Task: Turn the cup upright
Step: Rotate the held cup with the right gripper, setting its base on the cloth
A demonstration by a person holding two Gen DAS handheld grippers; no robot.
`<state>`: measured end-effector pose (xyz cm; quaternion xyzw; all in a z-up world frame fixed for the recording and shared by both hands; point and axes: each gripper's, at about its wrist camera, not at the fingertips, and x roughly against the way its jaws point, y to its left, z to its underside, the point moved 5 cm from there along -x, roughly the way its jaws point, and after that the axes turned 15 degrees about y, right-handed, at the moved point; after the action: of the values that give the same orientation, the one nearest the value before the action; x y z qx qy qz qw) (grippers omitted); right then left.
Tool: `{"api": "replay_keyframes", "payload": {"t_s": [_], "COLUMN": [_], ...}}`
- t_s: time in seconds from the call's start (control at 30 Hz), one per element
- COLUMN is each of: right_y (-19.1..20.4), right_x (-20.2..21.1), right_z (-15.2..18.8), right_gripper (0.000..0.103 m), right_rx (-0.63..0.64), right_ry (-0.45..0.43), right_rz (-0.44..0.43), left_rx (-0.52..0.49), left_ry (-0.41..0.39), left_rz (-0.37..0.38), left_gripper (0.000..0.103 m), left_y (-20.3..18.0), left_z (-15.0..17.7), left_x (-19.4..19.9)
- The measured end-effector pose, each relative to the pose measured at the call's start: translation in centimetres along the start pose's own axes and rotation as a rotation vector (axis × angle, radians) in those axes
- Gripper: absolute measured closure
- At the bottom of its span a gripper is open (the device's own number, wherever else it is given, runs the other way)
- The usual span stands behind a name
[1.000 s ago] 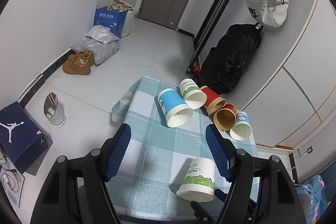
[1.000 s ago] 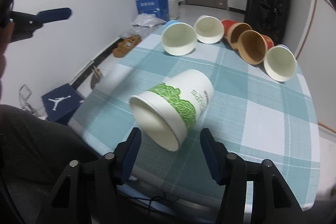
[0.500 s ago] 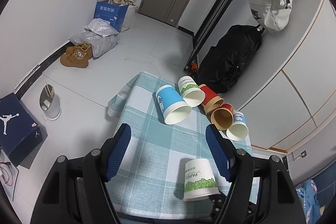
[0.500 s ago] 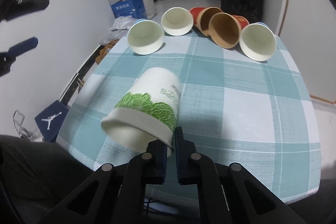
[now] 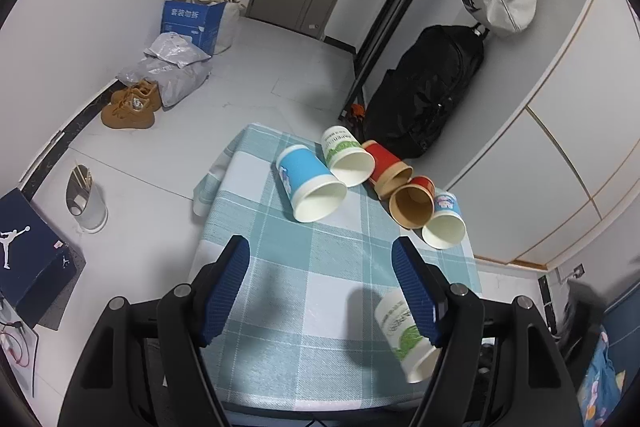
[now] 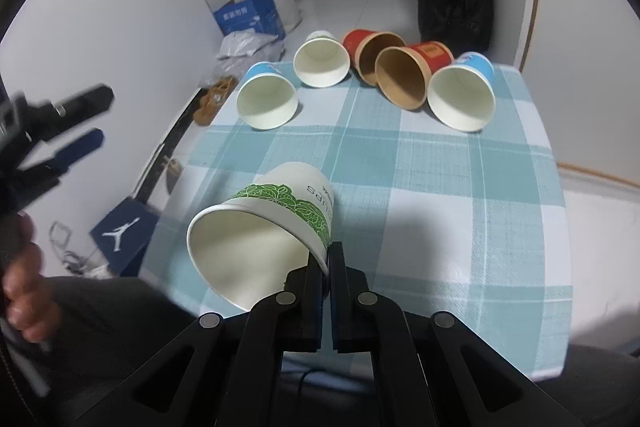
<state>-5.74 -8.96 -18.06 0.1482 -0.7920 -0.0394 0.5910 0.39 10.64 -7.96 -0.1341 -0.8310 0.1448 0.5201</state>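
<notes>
A white paper cup with a green leaf band [image 6: 276, 223] is tilted on its side, mouth toward the camera, over the near part of the checked tablecloth [image 6: 440, 187]. My right gripper [image 6: 327, 259] is shut on the cup's rim wall and holds it. The same cup shows in the left wrist view [image 5: 404, 331], partly behind the right finger. My left gripper [image 5: 320, 287] is open and empty, high above the table's near edge.
Several cups lie on their sides along the far edge: a blue one [image 6: 266, 95], a white one [image 6: 322, 61], two red ones [image 6: 412, 73] and a second blue one [image 6: 462, 93]. A black backpack [image 5: 424, 87] stands behind the table. The person's lap is at the near edge.
My right gripper closed on the green-leaf cup's rim and tipped it, so its mouth now faces the camera. My left gripper rose and drifted left, away from the cup.
</notes>
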Motion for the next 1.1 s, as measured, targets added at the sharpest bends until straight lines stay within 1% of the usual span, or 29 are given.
{"api": "replay_keyframes", "payload": {"t_s": [0.13,0.23,0.33,0.37,0.47,0.57,0.6,0.63,0.73,0.87,0.93,1.1], "right_y": [-1.0,-1.9,-3.0,-3.2,-3.8,-3.7,-3.6,-3.5,-3.3,-3.3,-3.4,-4.7], "right_x": [1.3,1.6,1.0,0.6,-1.0,-2.2,-2.4,-2.5,-2.4,-2.4,-2.7,-3.5], "right_z": [0.1,0.0,-0.5,-0.6,-1.1,-1.6,-1.8,-2.1,-3.2,-4.0,-4.1,-3.9], "right_gripper": [0.101,0.101,0.101,0.101,0.101,0.101,0.101,0.098,0.096,0.086,0.086,0.086], "right_rx": [-0.014,-0.022,-0.063,-0.072,-0.119,-0.142,-0.143,-0.148,-0.134,-0.146,-0.147,-0.195], "right_ry": [0.091,0.187,0.301,0.326,0.436,0.511,0.521,0.523,0.497,0.466,0.454,0.425], "right_rz": [-0.039,-0.051,-0.071,-0.074,-0.11,-0.114,-0.118,-0.116,-0.099,-0.12,-0.13,-0.144], "left_rx": [-0.015,-0.021,-0.024,-0.023,-0.018,-0.023,-0.026,-0.028,-0.03,-0.02,-0.022,-0.039], "left_ry": [0.007,0.014,0.022,0.024,0.038,0.053,0.056,0.057,0.083,0.121,0.131,0.135], "left_rz": [0.009,0.014,0.014,0.013,0.014,0.012,0.008,0.006,-0.003,-0.01,-0.009,-0.019], "left_gripper": [0.033,0.033,0.033,0.033,0.033,0.033,0.033,0.033,0.033,0.033,0.033,0.033], "left_y": [-0.6,-0.9,-1.2,-1.2,-1.3,-1.5,-1.6,-1.7,-1.9,-2.0,-2.1,-2.7], "left_z": [0.1,0.3,0.2,0.2,0.2,0.3,0.4,0.4,0.5,0.8,0.9,1.3], "left_x": [-0.1,-0.3,-0.5,-0.6,-0.9,-1.3,-1.3,-1.4,-1.8,-2.5,-2.7,-2.9]}}
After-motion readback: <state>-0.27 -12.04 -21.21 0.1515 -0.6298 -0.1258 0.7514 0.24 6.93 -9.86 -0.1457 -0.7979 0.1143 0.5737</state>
